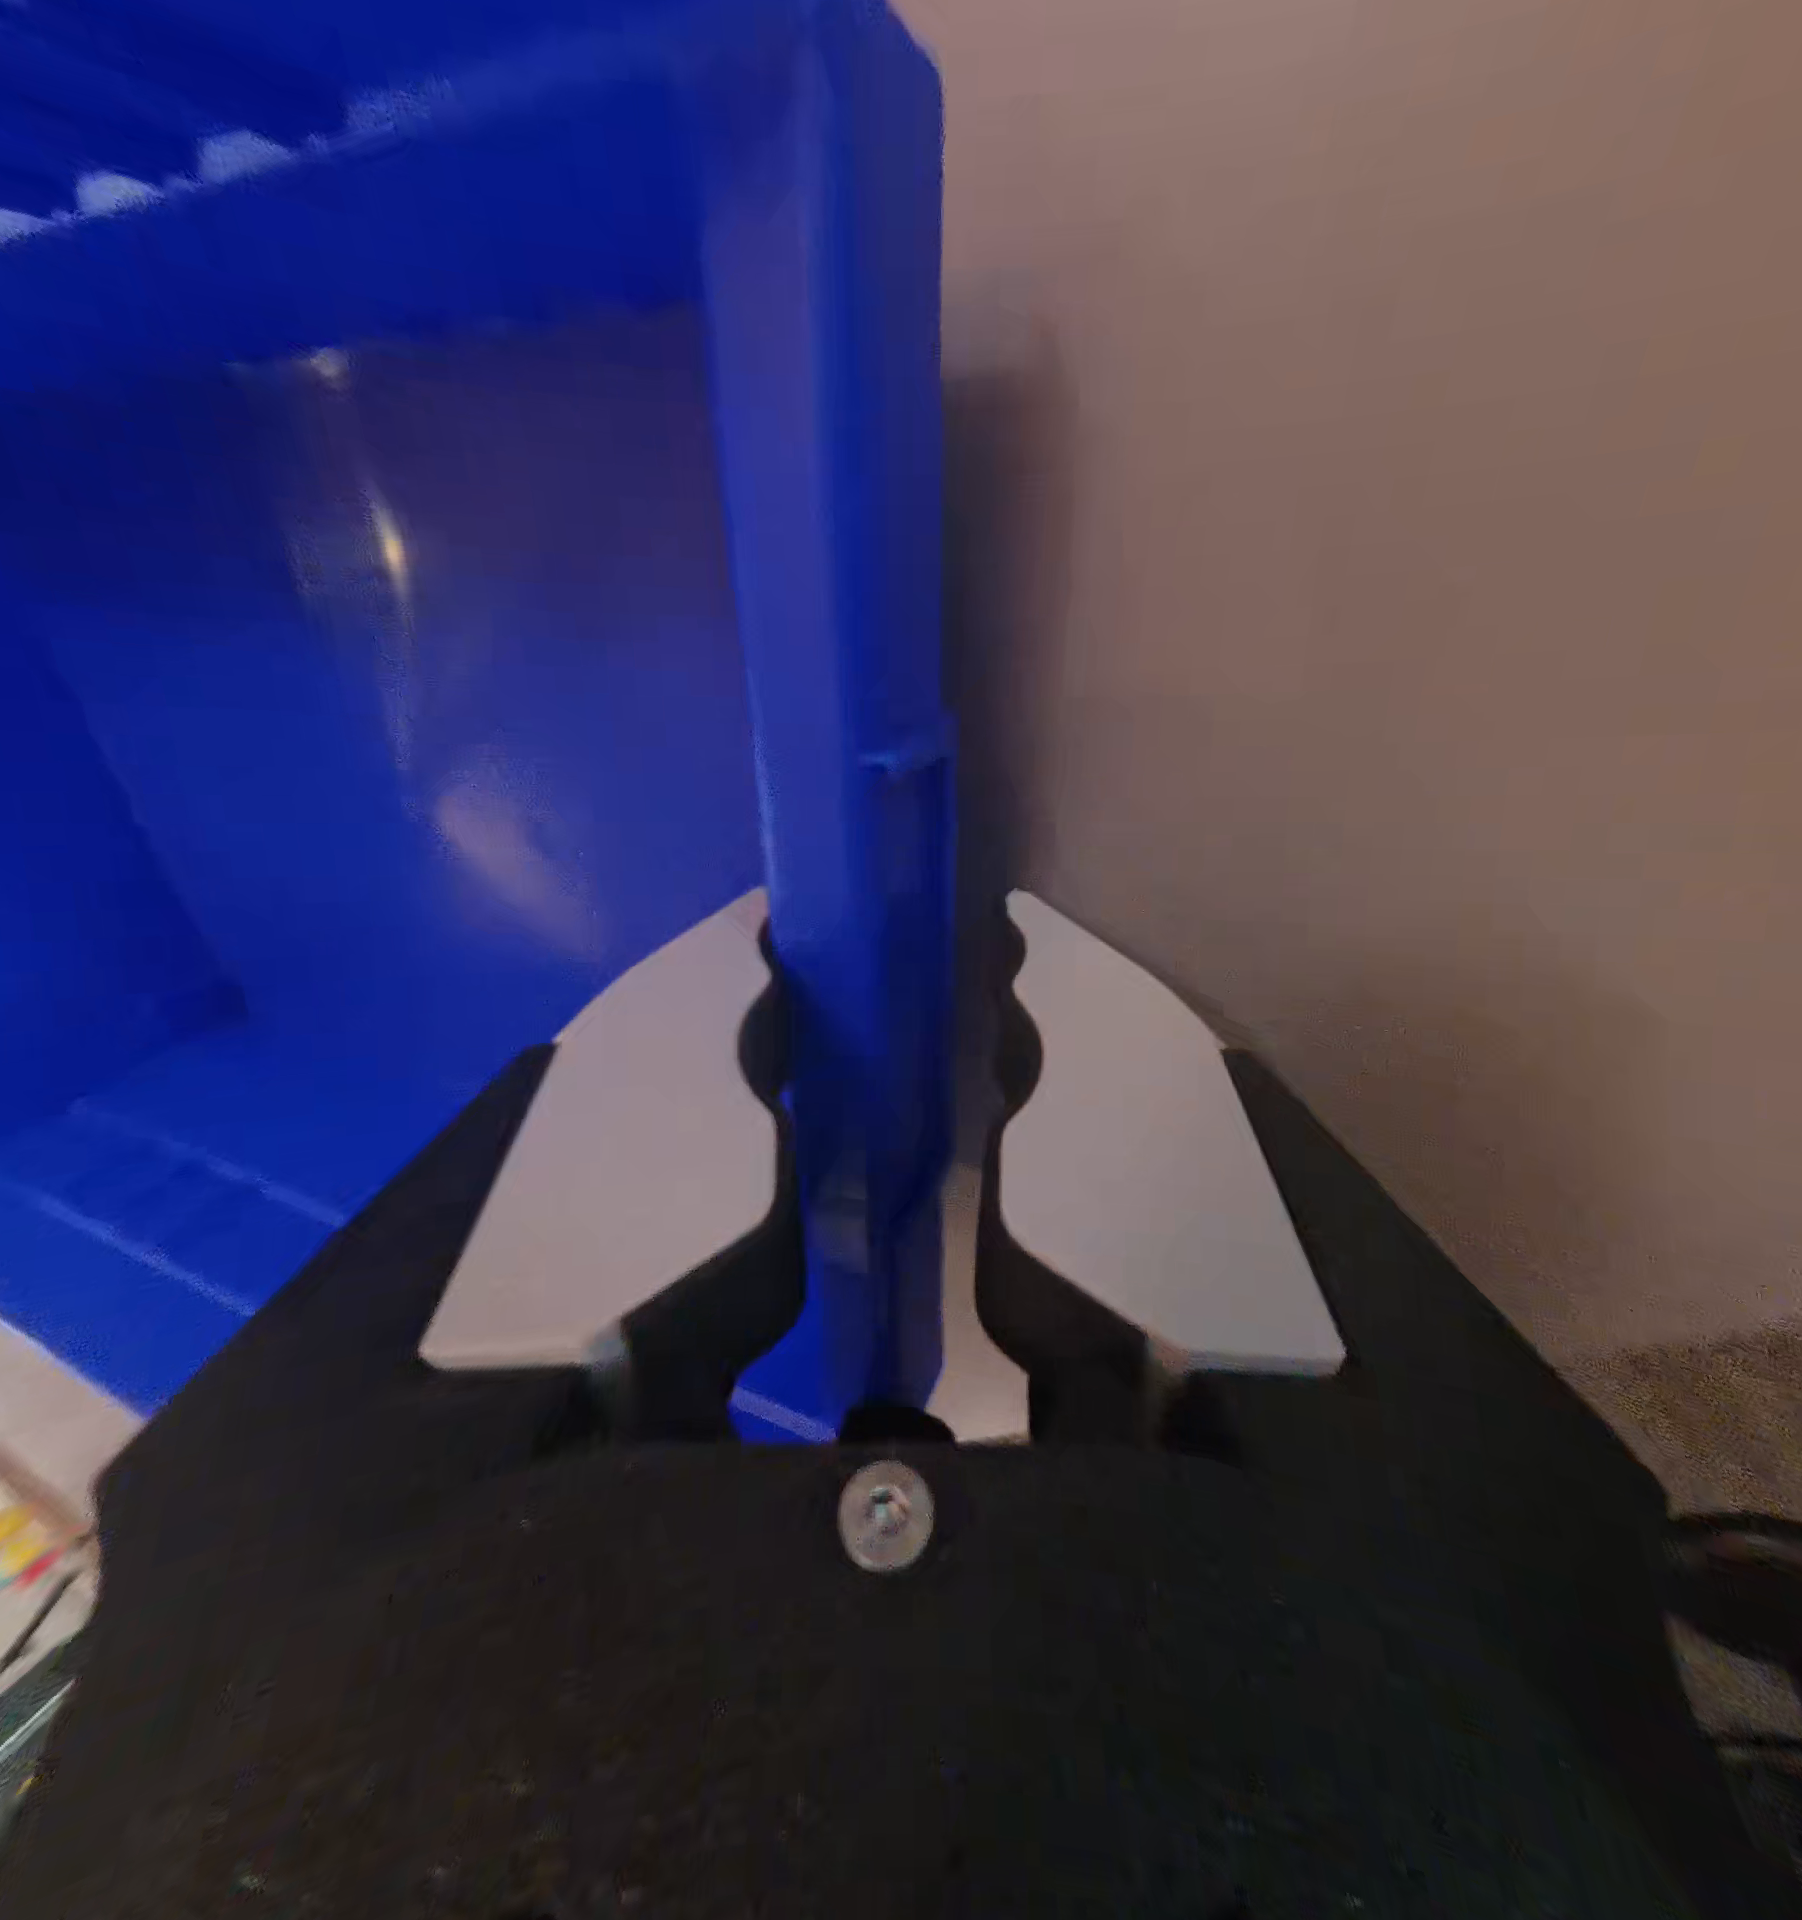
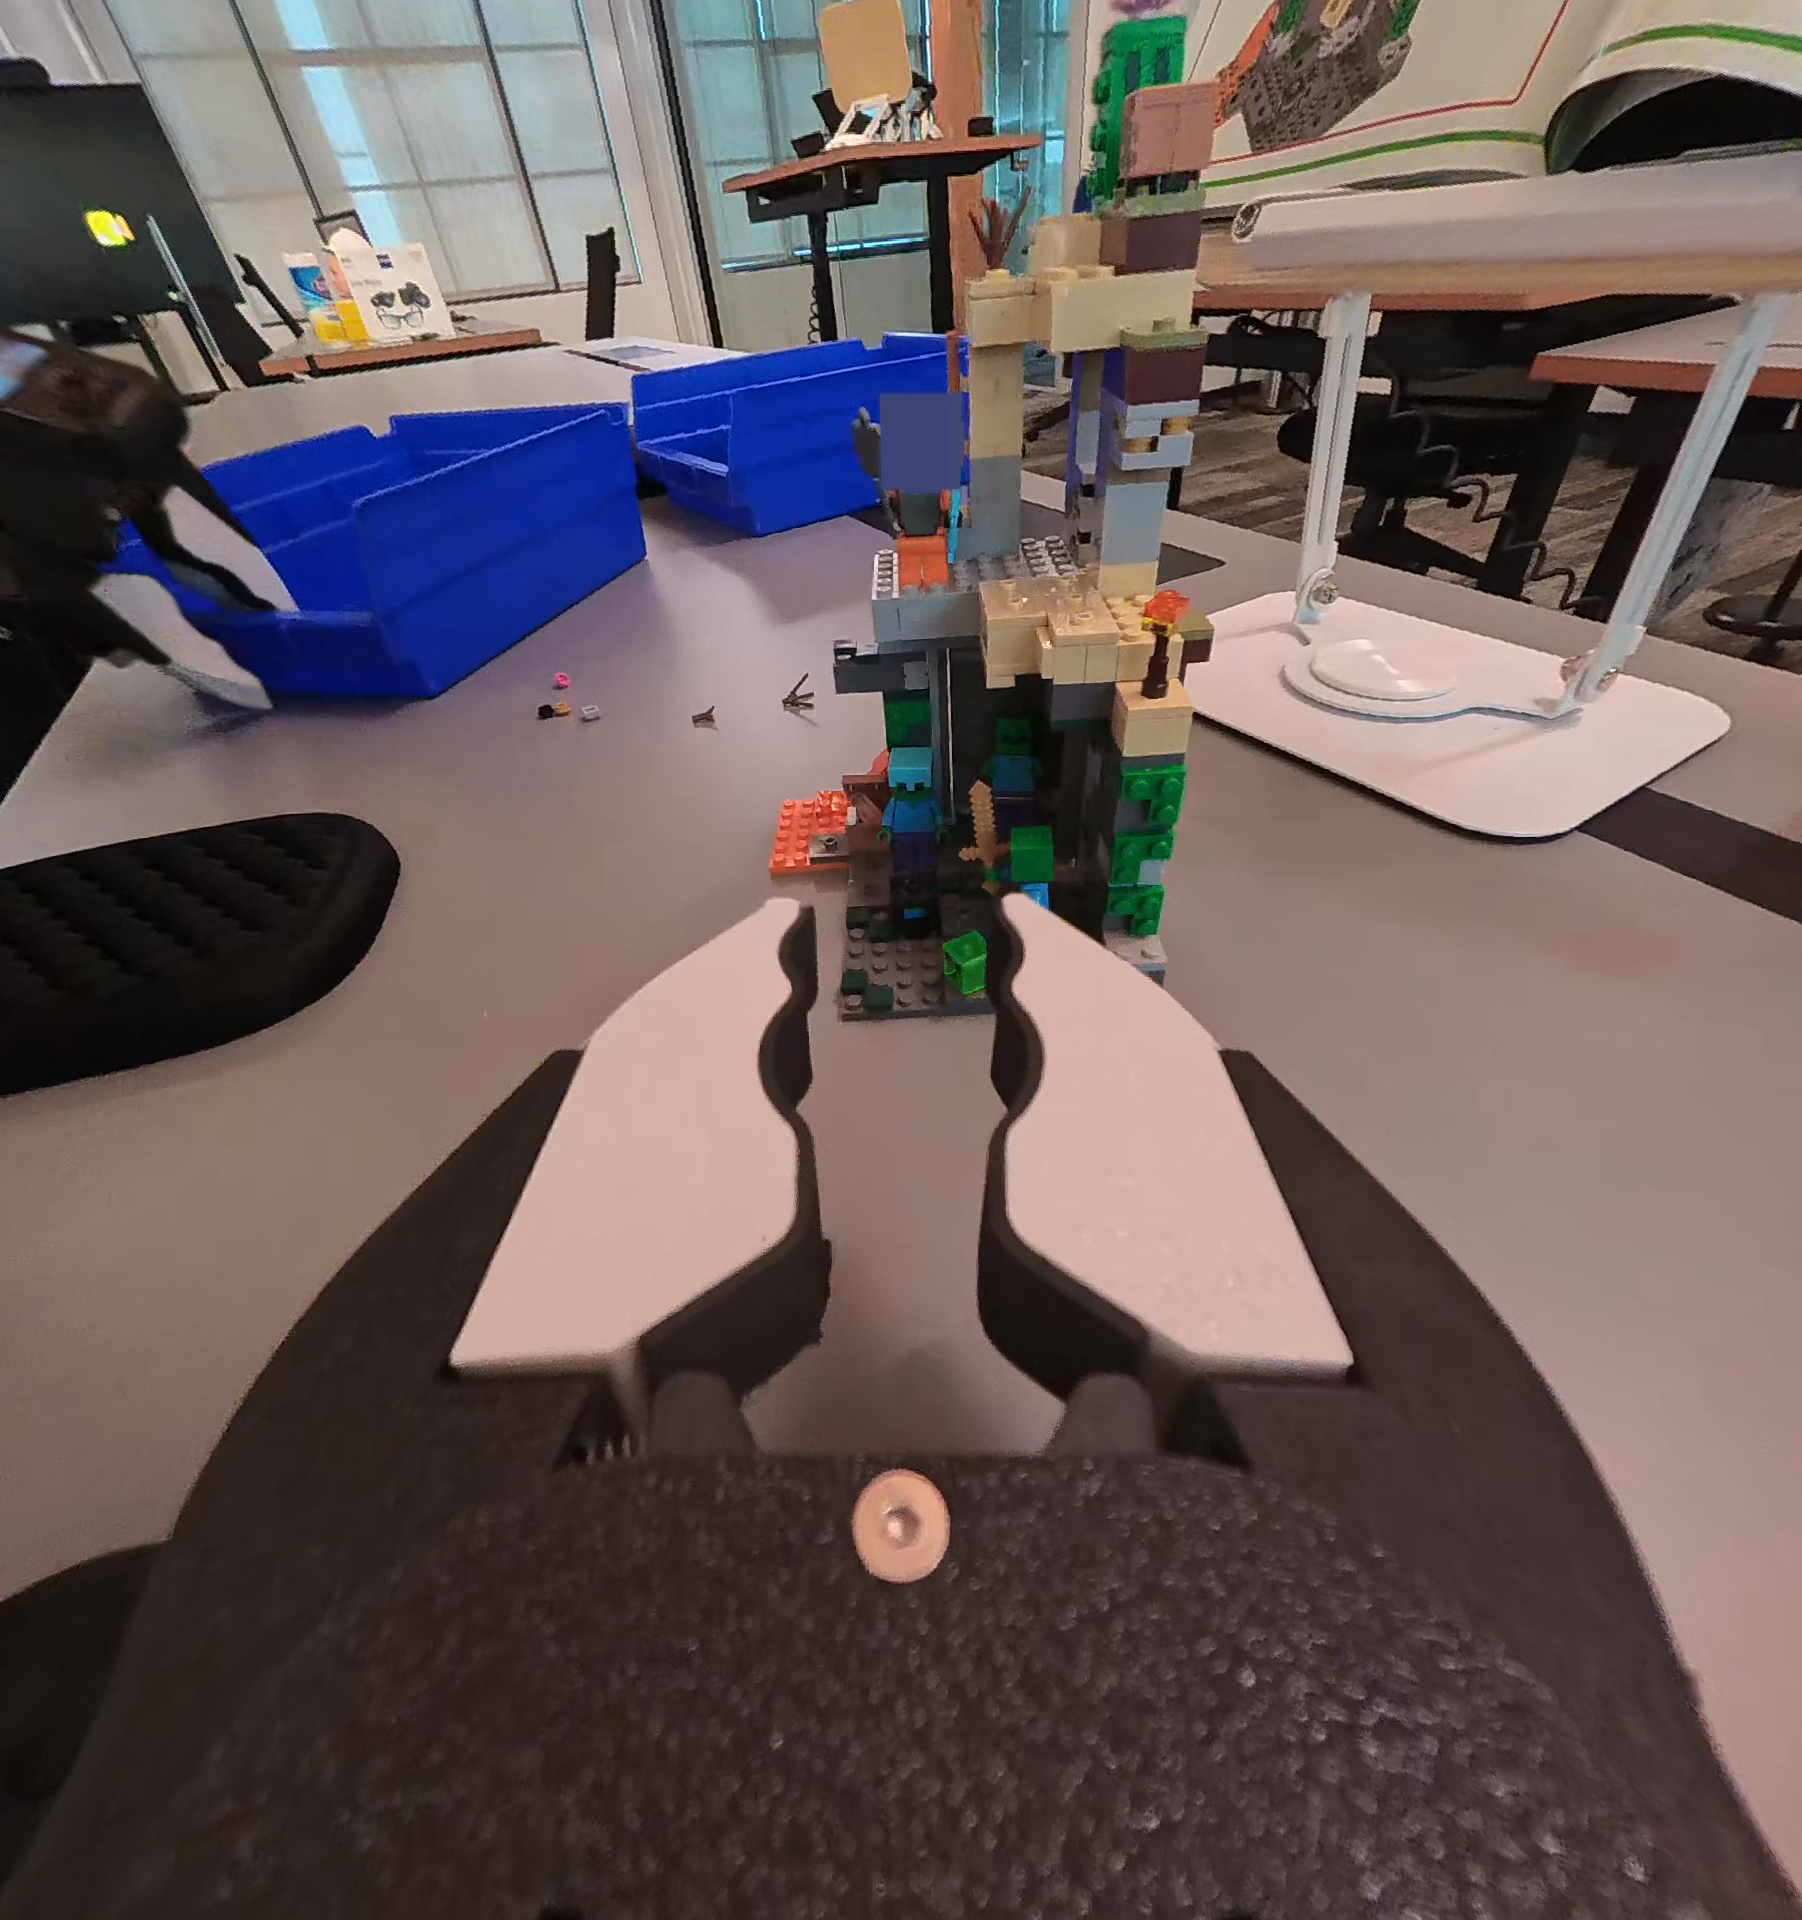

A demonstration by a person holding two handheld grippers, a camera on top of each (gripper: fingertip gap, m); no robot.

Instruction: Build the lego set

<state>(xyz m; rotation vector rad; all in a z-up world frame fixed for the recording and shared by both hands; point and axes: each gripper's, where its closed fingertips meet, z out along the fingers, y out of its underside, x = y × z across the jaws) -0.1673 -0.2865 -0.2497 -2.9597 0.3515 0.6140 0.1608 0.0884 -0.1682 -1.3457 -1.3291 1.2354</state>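
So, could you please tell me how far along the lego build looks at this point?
Mostly built: the lego tower stands tall on the grey table, with figures at its base. In hand: the left tongs are closed on the wall of the near blue bin; the right tongs are open and empty before the tower. Left: a few loose small pieces lie on the table, still unattached.

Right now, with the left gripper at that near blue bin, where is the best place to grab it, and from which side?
Probably where the left gripper sits: on the near blue bin wall edge. It is a thin upright panel that fits between the fingers, one inside the bin, one outside, approached end-on from the bin's low open front.
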